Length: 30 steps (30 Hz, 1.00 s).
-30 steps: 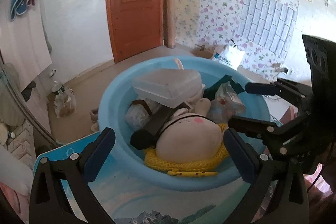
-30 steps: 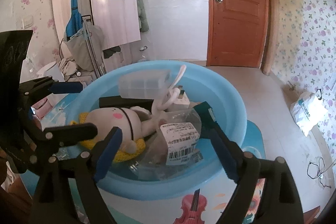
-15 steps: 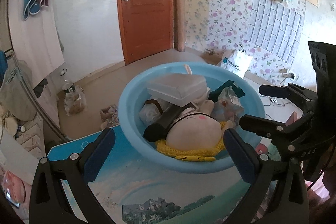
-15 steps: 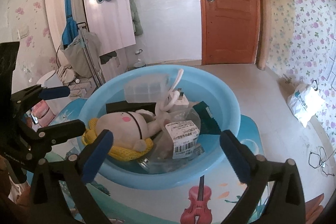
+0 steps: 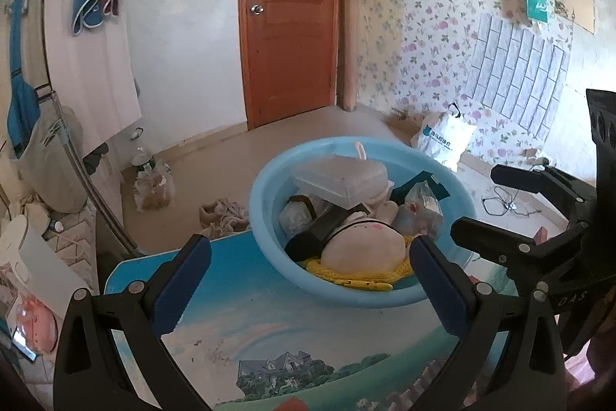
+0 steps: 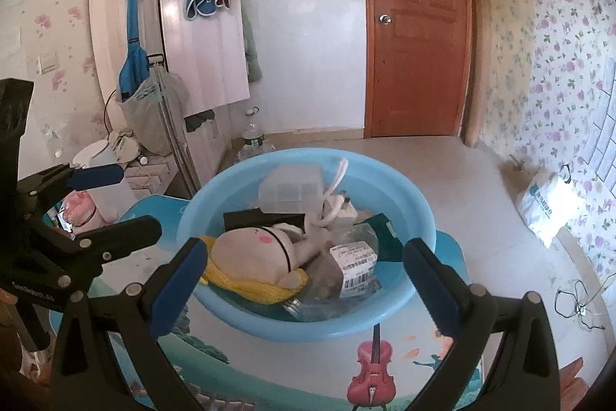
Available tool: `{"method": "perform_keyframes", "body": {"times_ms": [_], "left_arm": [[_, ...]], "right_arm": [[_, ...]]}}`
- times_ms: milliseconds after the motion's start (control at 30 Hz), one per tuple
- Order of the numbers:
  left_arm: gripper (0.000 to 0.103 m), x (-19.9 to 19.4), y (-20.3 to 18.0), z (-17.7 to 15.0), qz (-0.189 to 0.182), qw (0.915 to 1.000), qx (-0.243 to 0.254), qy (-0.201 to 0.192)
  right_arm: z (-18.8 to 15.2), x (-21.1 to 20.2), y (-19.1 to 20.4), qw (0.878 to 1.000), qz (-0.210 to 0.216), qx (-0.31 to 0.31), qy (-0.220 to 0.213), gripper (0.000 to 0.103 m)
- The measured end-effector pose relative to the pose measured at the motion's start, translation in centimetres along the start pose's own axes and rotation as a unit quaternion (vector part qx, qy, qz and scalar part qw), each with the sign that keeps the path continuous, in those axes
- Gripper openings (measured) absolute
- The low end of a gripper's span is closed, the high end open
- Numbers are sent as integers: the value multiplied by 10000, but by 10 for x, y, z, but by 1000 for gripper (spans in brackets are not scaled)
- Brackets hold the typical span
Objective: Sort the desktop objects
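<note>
Left wrist: our left hand-held gripper gapes wide, empty, blue basin of clutter just ahead on the table.
Right wrist: our right hand-held gripper just opened wide, nothing between; plush toy in basin ahead.

Orange-brown door — floral wallpaper, pale tiled floor

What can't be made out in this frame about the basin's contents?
- Basin bottom: both views, buried under the piled items.
- Plush toy face: both views, turned away, only a pink cheek shows.
- Black object: left view, ends covered by the clear plastic box and plush; identity unclear.
- Bag label text: right view, too small.
</note>
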<state>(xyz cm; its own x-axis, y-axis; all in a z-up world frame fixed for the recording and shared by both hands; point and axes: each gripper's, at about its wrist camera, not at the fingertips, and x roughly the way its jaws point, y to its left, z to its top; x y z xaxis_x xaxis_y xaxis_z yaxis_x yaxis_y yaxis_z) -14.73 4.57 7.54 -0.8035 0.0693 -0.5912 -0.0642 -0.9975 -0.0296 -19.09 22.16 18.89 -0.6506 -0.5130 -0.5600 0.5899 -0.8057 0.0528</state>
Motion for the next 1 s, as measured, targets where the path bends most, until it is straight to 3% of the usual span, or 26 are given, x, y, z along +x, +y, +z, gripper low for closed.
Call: {"method": "perform_keyframes", "body": {"times_ms": [267,433,600,1000], "left_arm": [[103,-12,2,-2,290,9995,-112,-45],[103,-13,11,-1,580,9973,-450,53],[103,-6,20,-2,829,9938,-678,303],[103,13,32,-5,745,9910,-902,654]], "right_arm": [[3,-5,0,9997,-94,243,-21,103],[6,-4,1,9985,-275,480,63,103],[5,7,4,9960,-565,532,446,103],[3,18,-4,9924,-705,735,691,103]]}}
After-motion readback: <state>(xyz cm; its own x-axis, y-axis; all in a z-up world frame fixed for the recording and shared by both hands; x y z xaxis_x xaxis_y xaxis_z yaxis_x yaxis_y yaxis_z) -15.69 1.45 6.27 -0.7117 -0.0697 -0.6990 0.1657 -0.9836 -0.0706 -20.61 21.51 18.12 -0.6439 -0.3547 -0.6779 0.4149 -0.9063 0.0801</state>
